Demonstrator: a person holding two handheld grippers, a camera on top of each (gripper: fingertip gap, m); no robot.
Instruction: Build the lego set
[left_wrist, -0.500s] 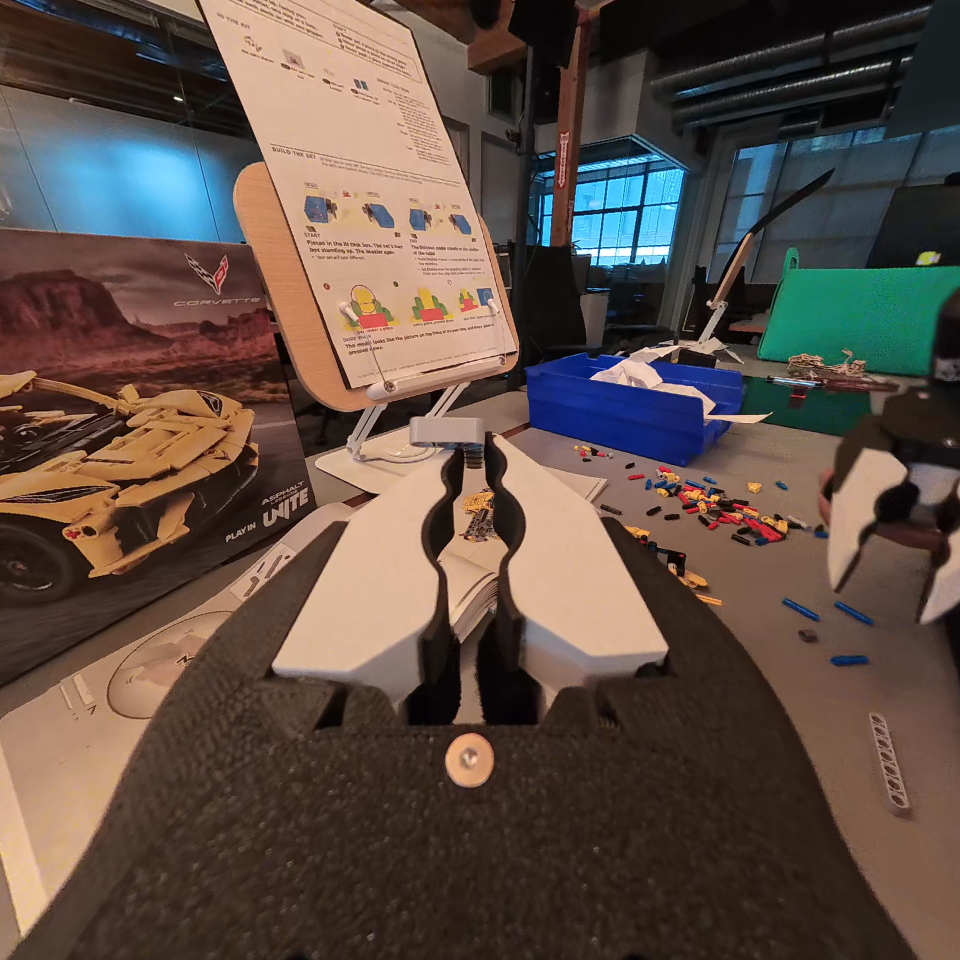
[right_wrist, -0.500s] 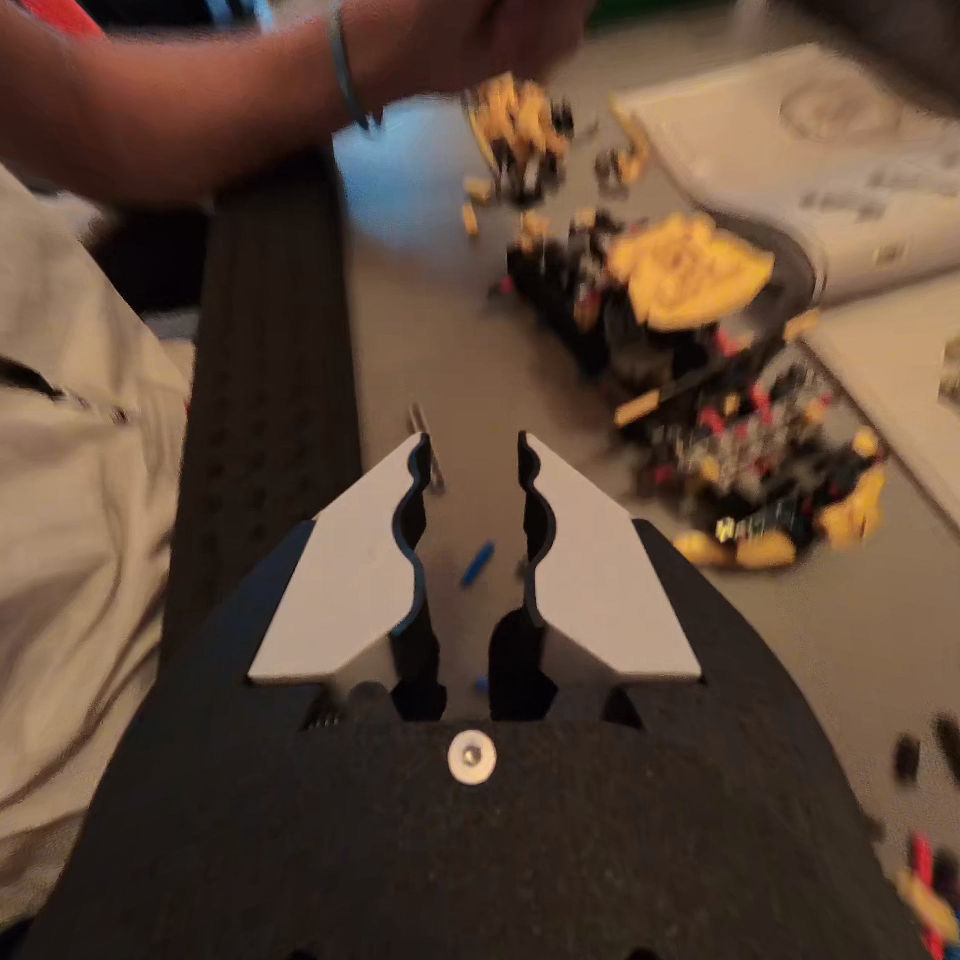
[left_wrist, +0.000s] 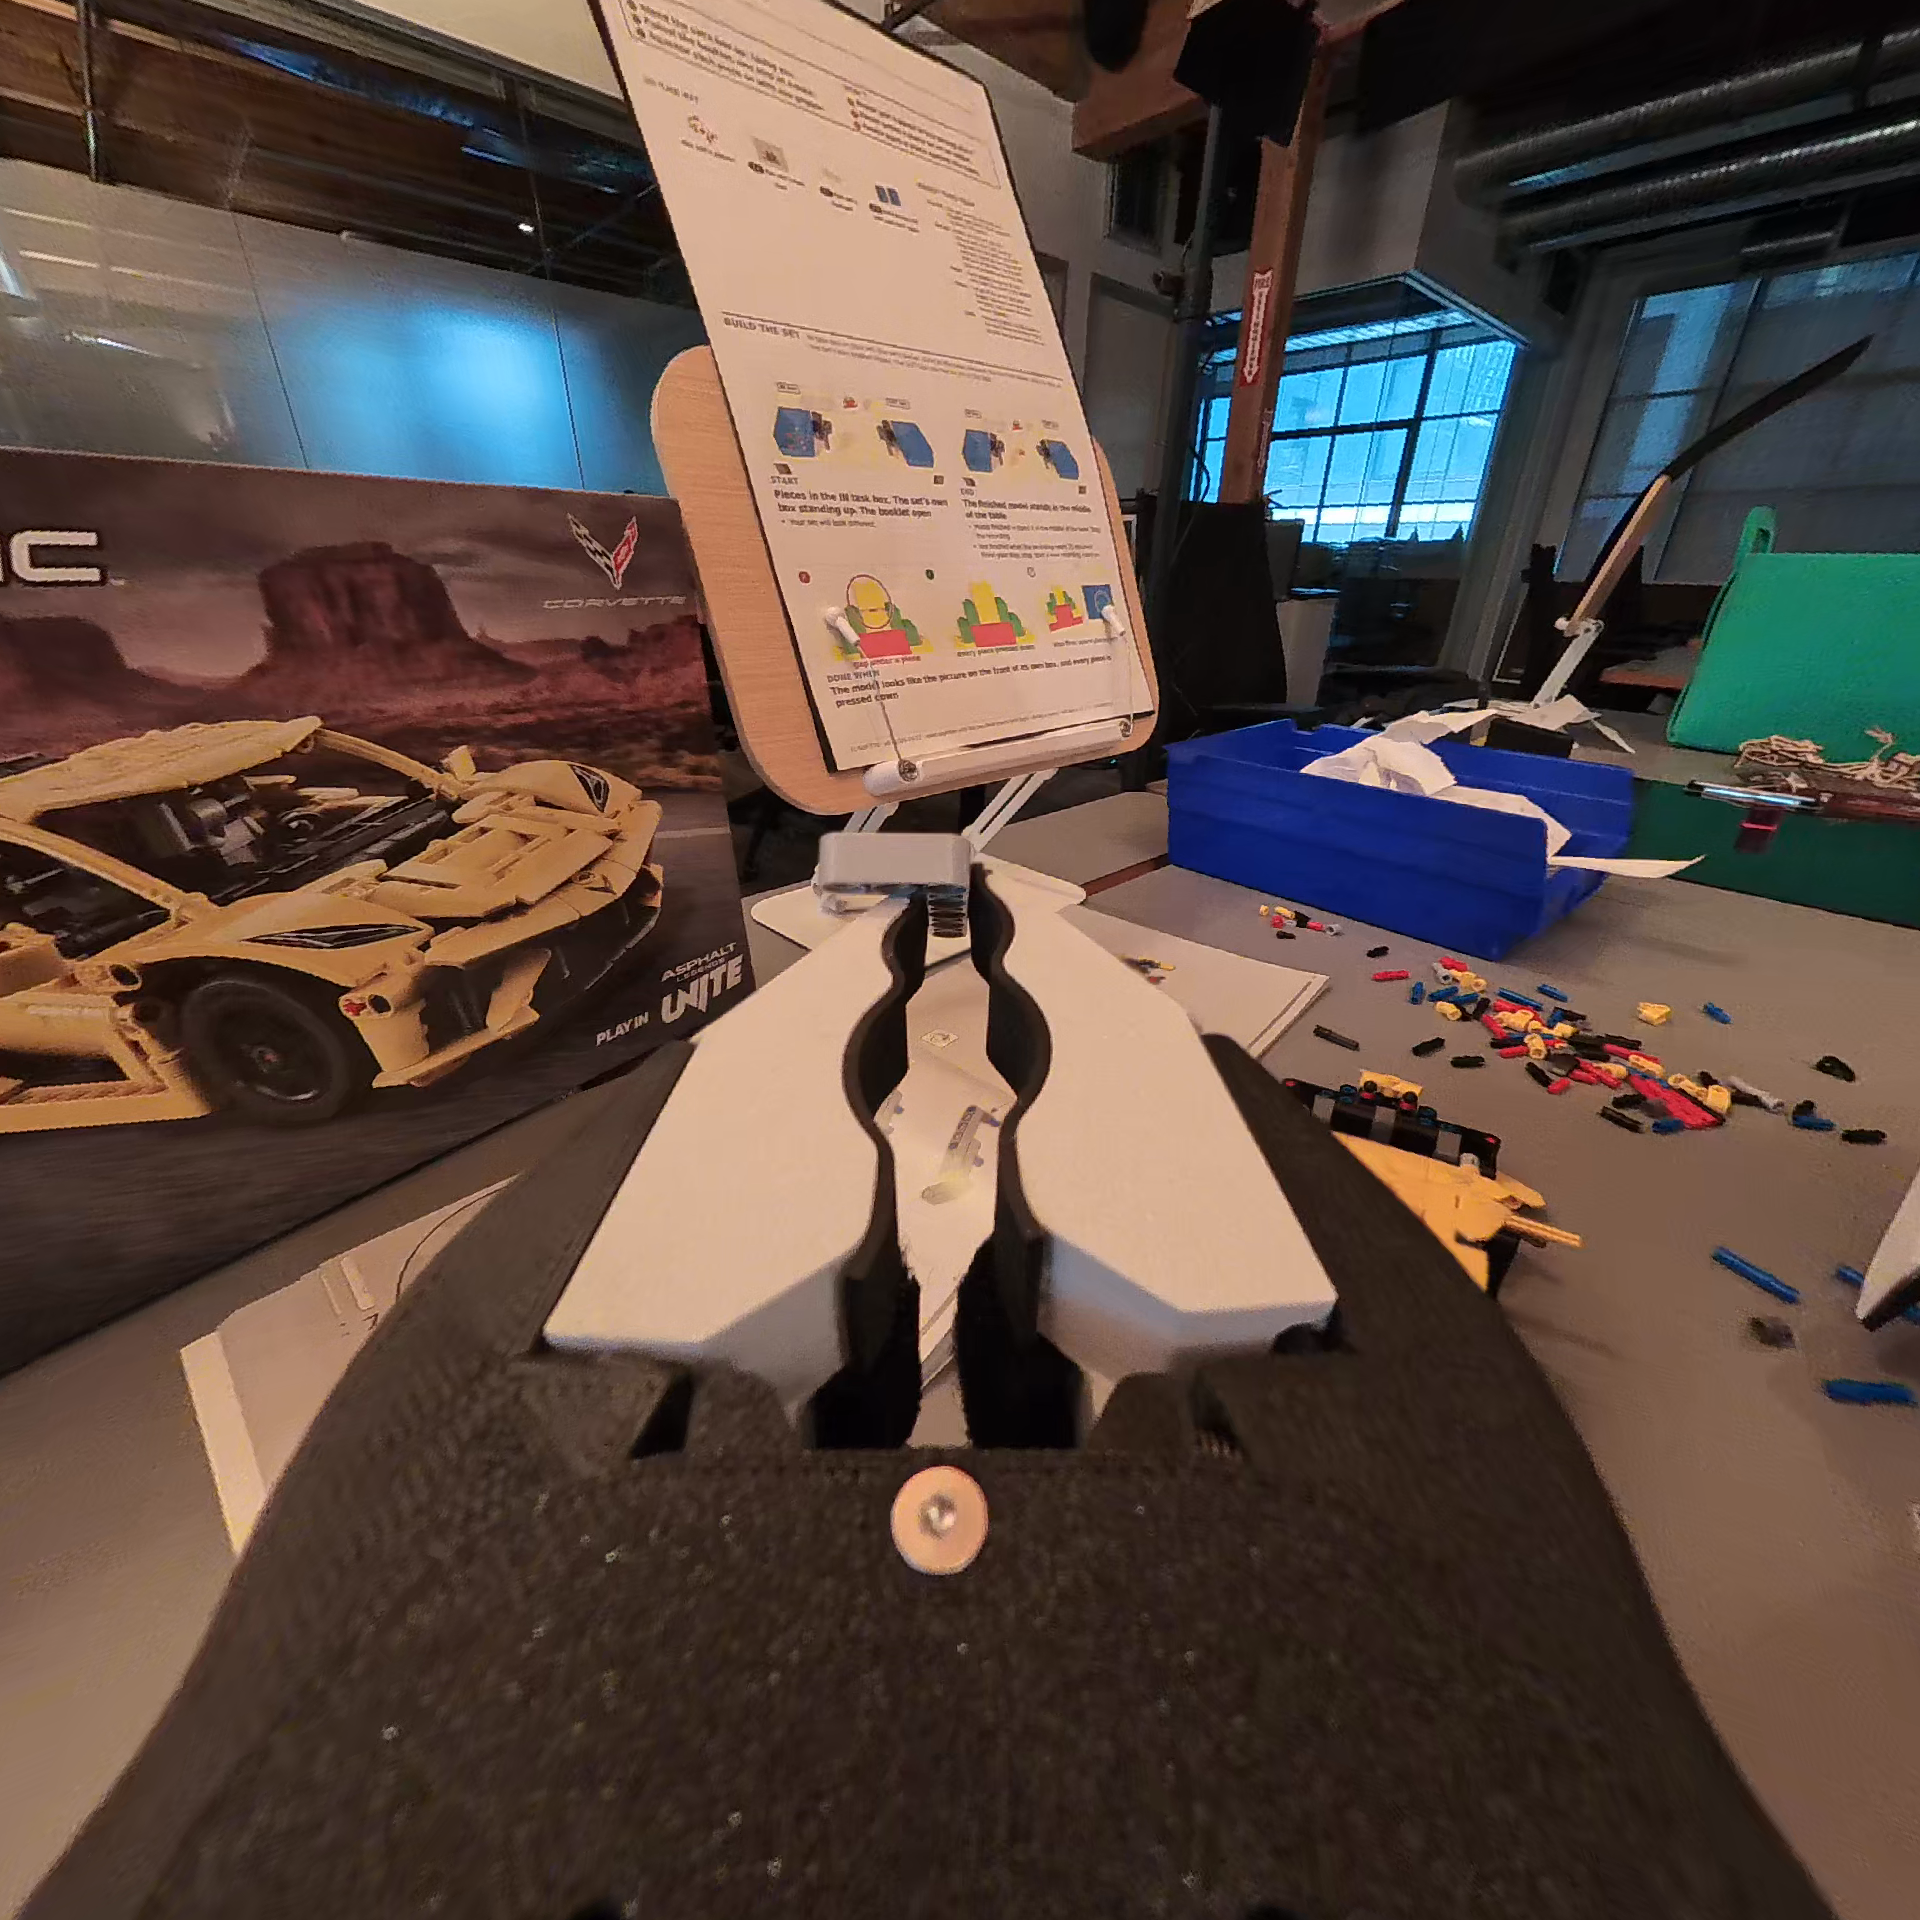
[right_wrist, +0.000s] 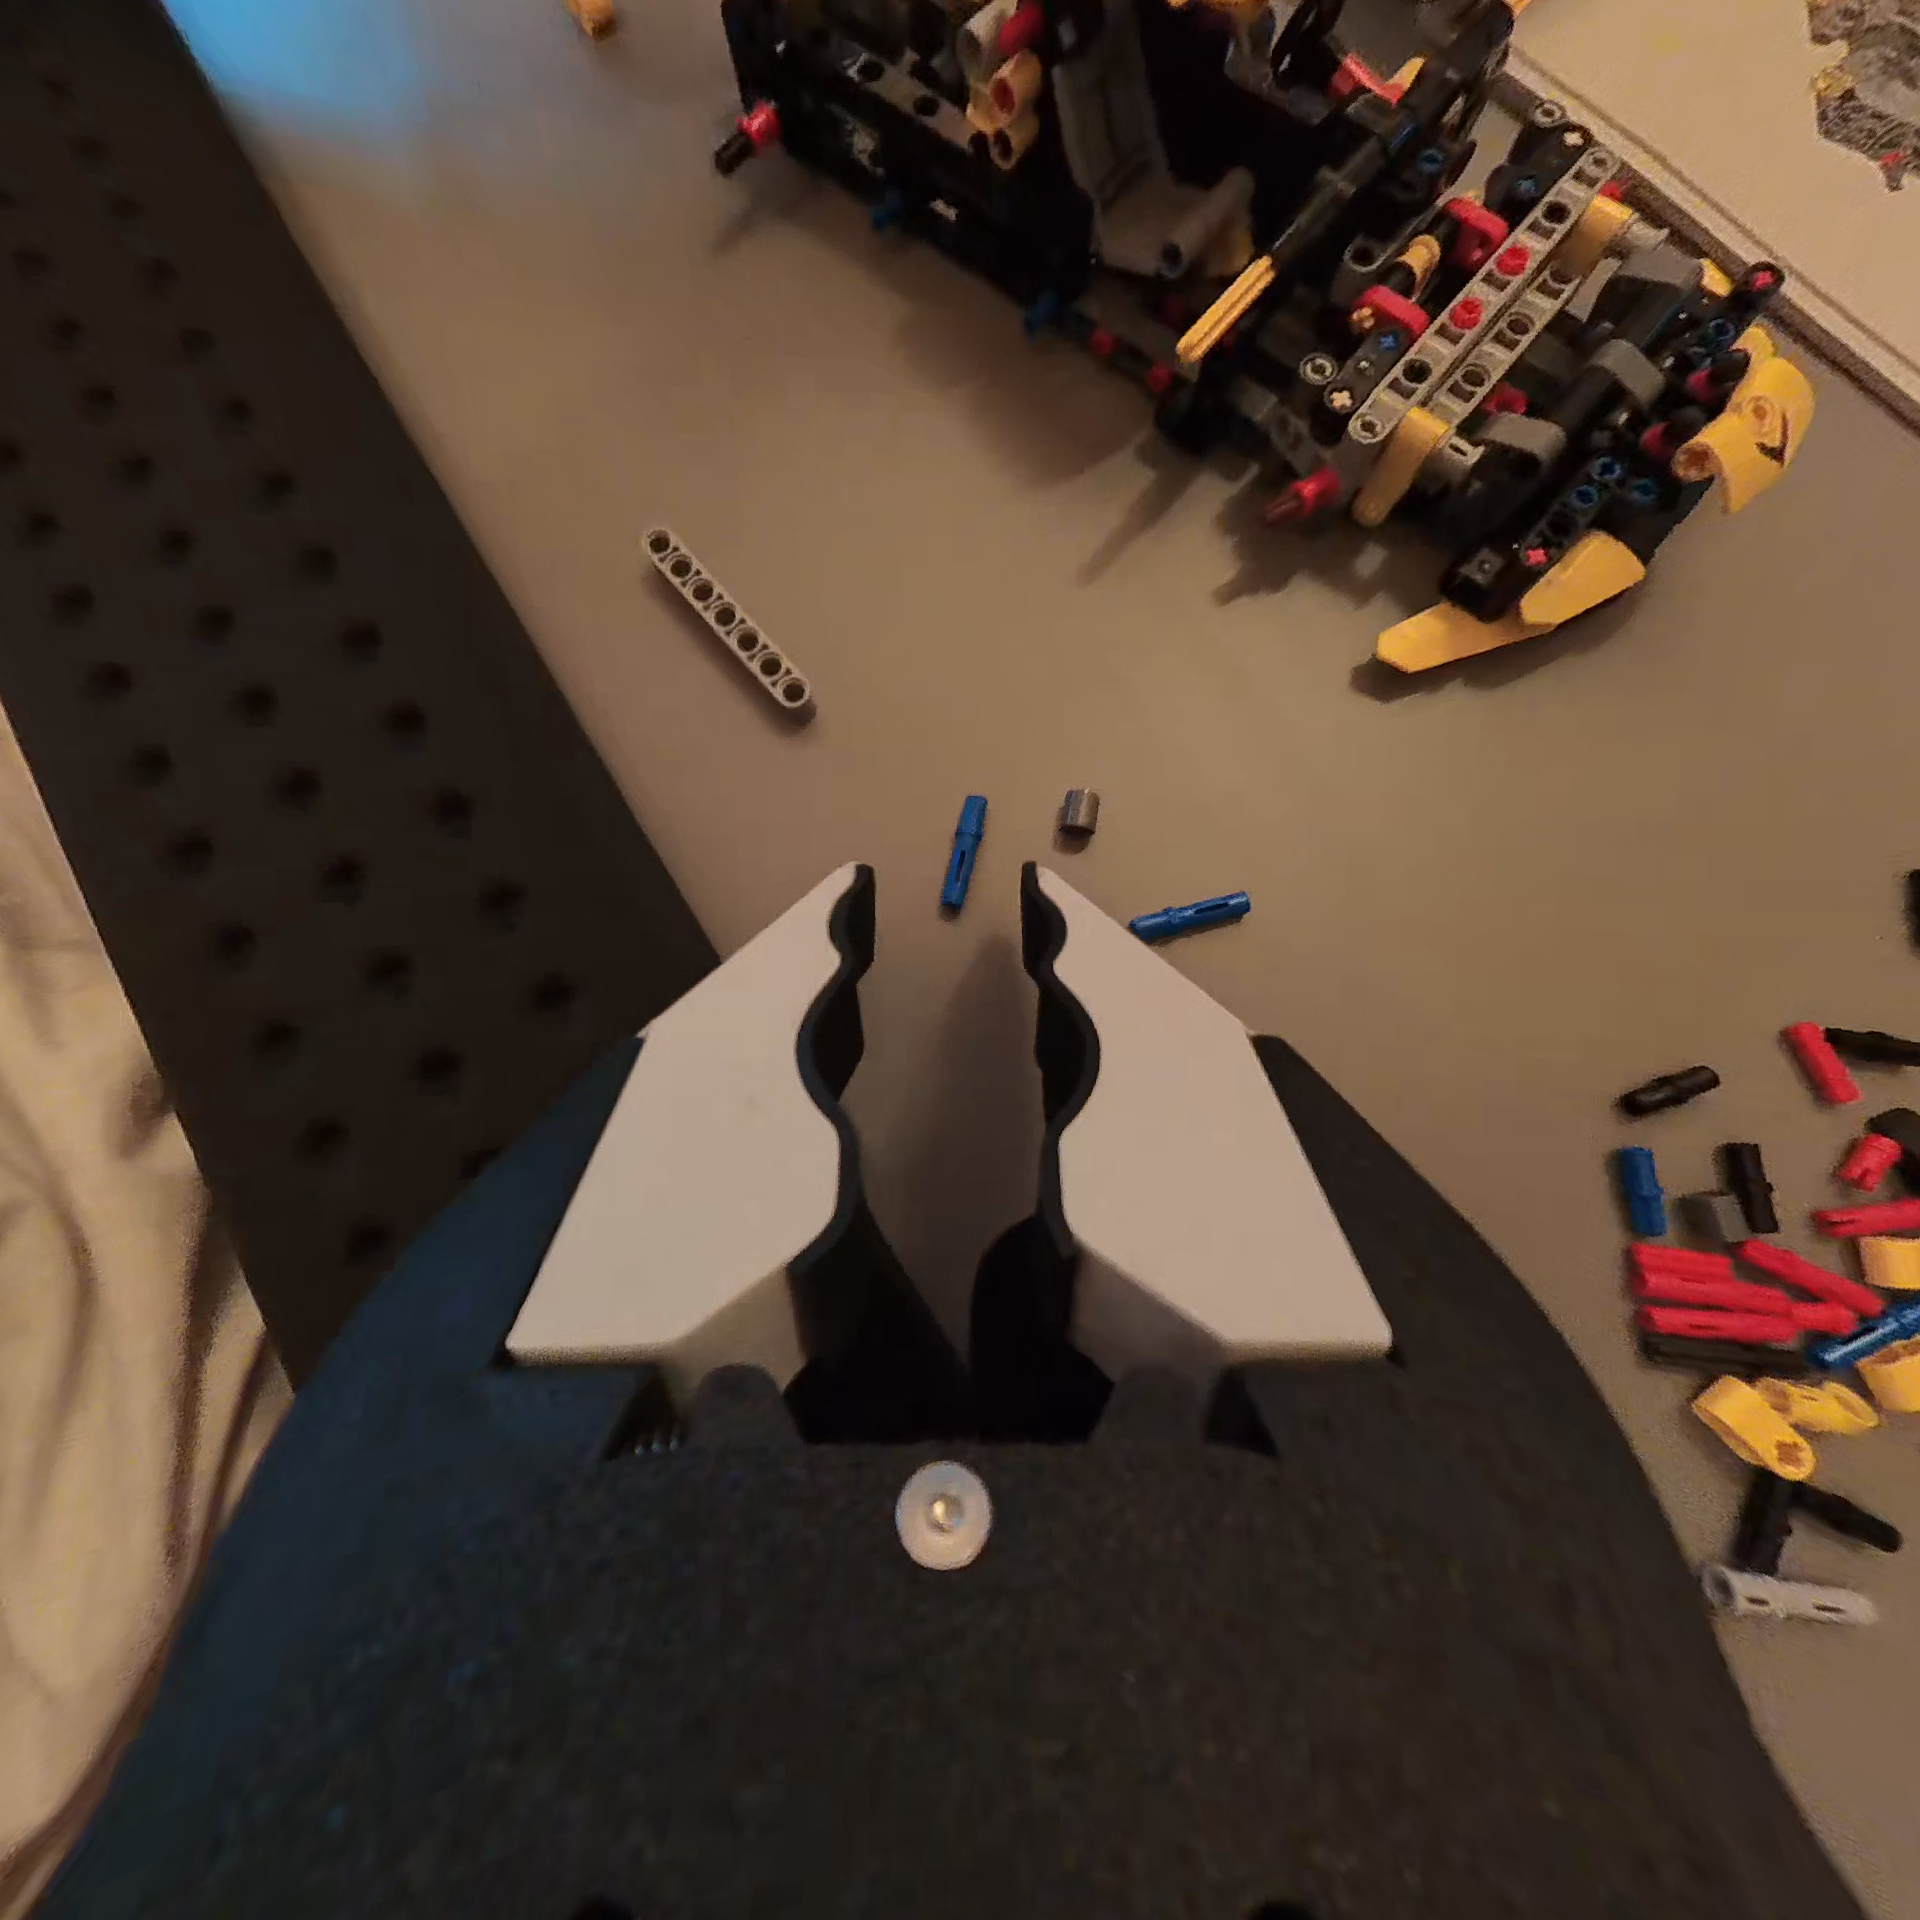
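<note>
Hovering right gripper (right_wrist: 948, 883) over blue pin (right_wrist: 964, 852), jaws apart, empty | left gripper (left_wrist: 951, 914) pinching a small ribbed black piece (left_wrist: 943, 912) at its tips | half-built car (right_wrist: 1351, 281) well apart on table (right_wrist: 935, 436) | risk: pin may roll off-centre if one fingertip nudges it first.

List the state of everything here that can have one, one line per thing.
Left hand-held gripper: shut on a small black spring-like piece.
Right hand-held gripper: open, empty.
Blue pin: loose, lying flat.
Grey beam: loose, lying flat.
Lego car: partly built.
Blue bin: open, holding crumpled paper.
</note>
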